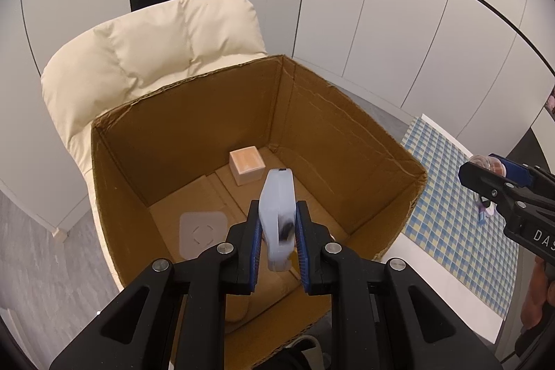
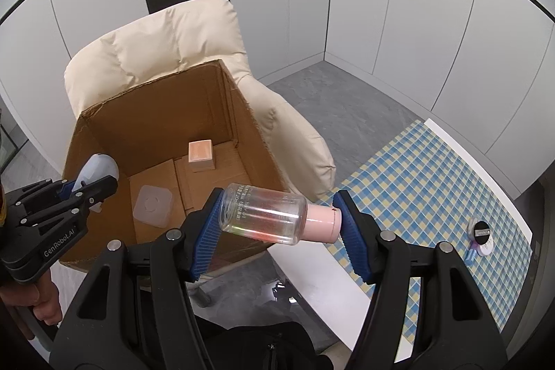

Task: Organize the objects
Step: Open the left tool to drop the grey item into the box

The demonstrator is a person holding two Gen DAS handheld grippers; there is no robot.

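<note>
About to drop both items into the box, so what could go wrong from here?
1. The clear bottle is pinched end to end by the right gripper and may slip.
2. It hangs over the cardboard box edge and could fall outside.
3. The white case might land on the small pink-topped box.

The left wrist camera sat just behind the left hand-held gripper point(image 1: 277, 231) and looked steeply down, close, into the open cardboard box point(image 1: 347, 141) on the cream armchair point(image 1: 138, 58). The right wrist camera rode behind the right hand-held gripper point(image 2: 277, 217), set further right and facing the same way, above the box's near corner and the counter's checked cloth point(image 2: 433, 169). Both views shared the box, armchair, white wall panels point(image 1: 399, 23), and cloth; each caught the other gripper at its edge.
</note>
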